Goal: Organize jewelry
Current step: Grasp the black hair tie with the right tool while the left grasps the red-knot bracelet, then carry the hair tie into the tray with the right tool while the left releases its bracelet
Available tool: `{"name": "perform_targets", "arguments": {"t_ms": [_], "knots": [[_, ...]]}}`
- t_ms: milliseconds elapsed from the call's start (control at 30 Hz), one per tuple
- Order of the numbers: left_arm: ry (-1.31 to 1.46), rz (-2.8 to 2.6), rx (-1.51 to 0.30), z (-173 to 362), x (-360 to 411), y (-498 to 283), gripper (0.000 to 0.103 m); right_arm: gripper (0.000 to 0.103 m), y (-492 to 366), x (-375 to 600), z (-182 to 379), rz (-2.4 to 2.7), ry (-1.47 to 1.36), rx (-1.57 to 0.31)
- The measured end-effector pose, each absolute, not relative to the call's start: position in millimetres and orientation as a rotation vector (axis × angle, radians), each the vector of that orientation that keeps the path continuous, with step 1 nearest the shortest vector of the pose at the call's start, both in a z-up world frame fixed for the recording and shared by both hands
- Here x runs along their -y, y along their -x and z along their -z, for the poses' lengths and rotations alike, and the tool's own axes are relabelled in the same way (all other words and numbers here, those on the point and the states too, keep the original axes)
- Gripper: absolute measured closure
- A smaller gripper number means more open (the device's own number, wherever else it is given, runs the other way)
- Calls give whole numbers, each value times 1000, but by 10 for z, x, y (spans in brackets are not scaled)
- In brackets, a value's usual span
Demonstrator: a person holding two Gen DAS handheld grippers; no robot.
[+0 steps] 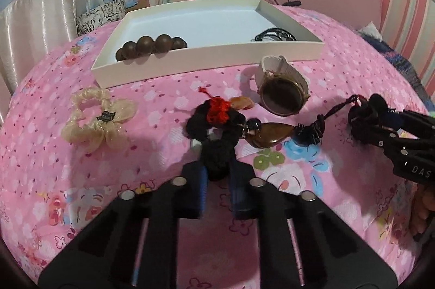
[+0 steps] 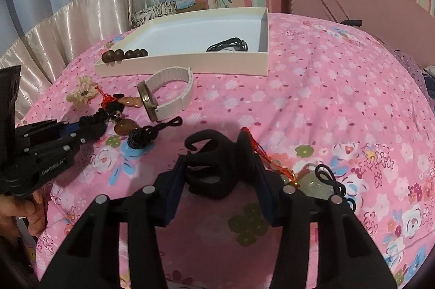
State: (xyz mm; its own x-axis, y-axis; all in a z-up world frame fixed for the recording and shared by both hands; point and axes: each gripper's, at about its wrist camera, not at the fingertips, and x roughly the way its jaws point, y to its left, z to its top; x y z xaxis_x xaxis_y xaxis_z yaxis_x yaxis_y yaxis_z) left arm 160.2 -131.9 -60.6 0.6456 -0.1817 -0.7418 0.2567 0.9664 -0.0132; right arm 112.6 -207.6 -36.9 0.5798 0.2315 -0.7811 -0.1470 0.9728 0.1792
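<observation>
On the bedspread [image 2: 326, 99], only the right view shows a pale pendant [image 2: 315, 184] beside the right gripper [image 2: 217, 166], clamped on a black hair claw [image 2: 209, 169]; the left gripper [image 1: 217, 166] pinches a black scrunchie [image 1: 214, 131].

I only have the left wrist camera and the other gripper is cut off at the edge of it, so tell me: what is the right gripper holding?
Observer: The right gripper is closed on a black hair claw, with a finger against each side of it.
Operator: Okay. Is anything lying close to it that my view misses?
Observer: Yes. A pale green pendant lies on the pink bedspread, right beside the gripper's right finger.
</observation>
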Motion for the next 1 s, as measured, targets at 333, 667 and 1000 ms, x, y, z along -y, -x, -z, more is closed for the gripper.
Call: {"name": "perform_targets", "arguments": {"t_ms": [333,667,1000], "knots": [[-84,252,-753,428,1155,-1265,94,58,-940,2158,237,-253,-163,-864],[-76,267,-662,105,796,-798,94,58,-450,2238,-13,-272,-223,-775],[-86,204,-492,-599,536,-742,94,58,-502,2177,-477,-287,-176,-667]]}}
